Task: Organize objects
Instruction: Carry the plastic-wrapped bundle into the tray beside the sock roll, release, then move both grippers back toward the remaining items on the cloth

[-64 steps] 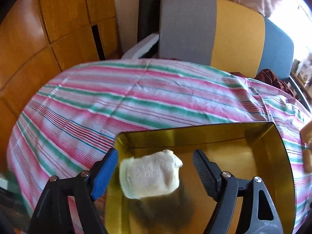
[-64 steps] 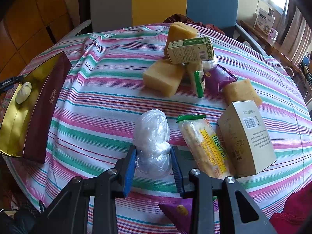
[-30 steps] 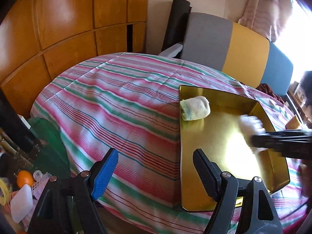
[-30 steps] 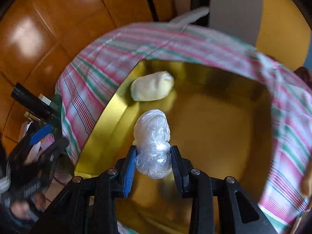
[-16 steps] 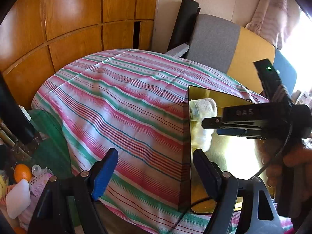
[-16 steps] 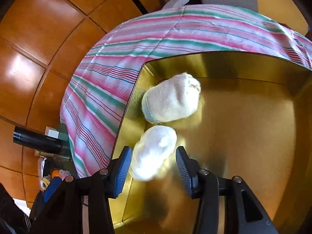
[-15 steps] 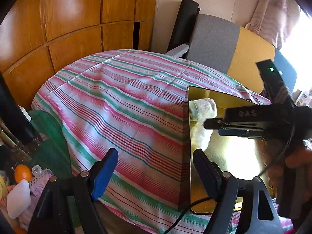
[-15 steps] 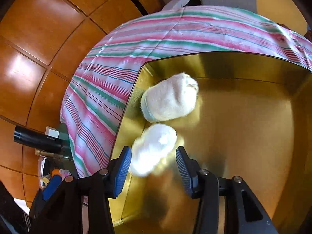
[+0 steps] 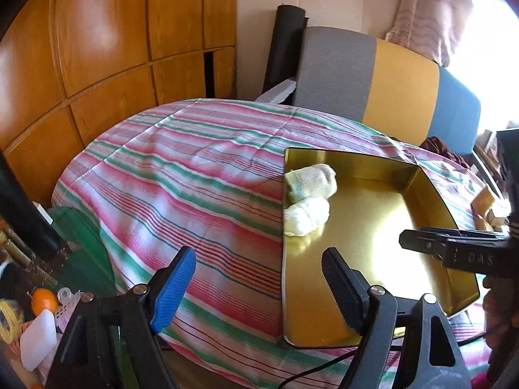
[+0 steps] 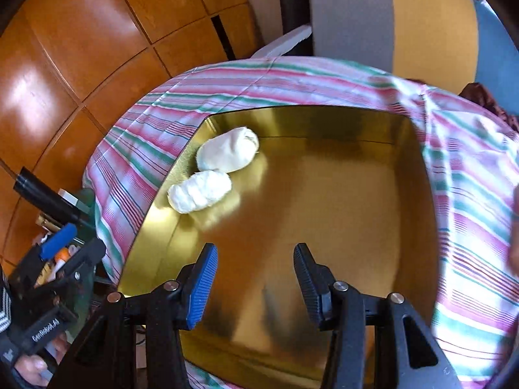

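Observation:
A gold tray (image 9: 373, 253) (image 10: 324, 227) lies on the striped tablecloth. In its far left corner lie a cream rolled sock (image 9: 311, 180) (image 10: 227, 154) and, touching it, a white plastic-wrapped bundle (image 9: 306, 215) (image 10: 199, 191). My right gripper (image 10: 254, 278) is open and empty above the tray's near part; it also shows from the side in the left wrist view (image 9: 454, 246). My left gripper (image 9: 259, 285) is open and empty, off the tray's left edge over the tablecloth; it also shows in the right wrist view (image 10: 55, 259).
The striped tablecloth (image 9: 181, 175) covers a round table. A grey, yellow and blue sofa (image 9: 389, 87) stands behind it. Wooden wall panels (image 9: 97, 48) are at the left. Clutter with an orange (image 9: 43, 300) lies on the floor at lower left. Yellow blocks (image 9: 485, 199) sit right of the tray.
My right gripper has opened and let go of the plastic-wrapped bundle in the tray beside the sock, then drawn back. My left gripper has stayed open and nearly still.

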`<action>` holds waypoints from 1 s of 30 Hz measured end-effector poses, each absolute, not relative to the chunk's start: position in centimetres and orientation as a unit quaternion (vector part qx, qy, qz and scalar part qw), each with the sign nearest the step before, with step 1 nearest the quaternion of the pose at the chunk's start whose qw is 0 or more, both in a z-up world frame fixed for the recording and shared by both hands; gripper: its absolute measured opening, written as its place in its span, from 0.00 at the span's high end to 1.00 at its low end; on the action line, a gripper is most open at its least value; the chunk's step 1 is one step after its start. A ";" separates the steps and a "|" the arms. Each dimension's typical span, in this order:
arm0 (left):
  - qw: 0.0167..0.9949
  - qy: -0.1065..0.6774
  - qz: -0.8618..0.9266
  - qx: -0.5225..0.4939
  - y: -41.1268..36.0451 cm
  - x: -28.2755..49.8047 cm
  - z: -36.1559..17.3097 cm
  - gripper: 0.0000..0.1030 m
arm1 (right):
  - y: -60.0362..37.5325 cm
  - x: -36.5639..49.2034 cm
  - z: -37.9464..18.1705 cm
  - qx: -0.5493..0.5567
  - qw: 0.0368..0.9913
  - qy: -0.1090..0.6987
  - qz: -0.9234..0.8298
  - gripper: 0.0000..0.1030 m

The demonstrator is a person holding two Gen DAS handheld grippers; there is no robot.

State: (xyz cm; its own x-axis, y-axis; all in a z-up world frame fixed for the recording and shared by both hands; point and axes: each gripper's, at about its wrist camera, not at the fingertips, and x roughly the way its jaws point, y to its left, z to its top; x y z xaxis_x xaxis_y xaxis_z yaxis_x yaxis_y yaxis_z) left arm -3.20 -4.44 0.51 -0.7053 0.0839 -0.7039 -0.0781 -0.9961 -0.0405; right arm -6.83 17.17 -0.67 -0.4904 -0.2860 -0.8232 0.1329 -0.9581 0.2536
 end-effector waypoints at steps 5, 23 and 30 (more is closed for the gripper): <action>0.054 0.006 0.925 -0.376 -3.2 -2.6 0.9 0.21 | 18.2 -4.8 0.2 0.471 0.103 -0.067 -0.873 0.52; 0.092 0.036 0.920 -0.379 0.5 -1.4 0.8 0.20 | 26.0 1.7 0.0 0.458 0.022 -0.102 -0.883 0.45; 0.116 0.047 0.921 -0.370 2.5 -1.4 1.4 0.15 | 32.2 5.7 0.3 0.451 -0.034 -0.134 -0.881 0.32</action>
State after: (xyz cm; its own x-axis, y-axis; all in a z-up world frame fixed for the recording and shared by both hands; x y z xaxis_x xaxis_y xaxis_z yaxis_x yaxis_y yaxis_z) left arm -1.37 2.47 1.39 -0.6991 0.1799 -0.6920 -0.2489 -0.9685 -0.0005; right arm 5.65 32.25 0.27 -0.5901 -0.0619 -0.8049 -0.1808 -0.9616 0.2066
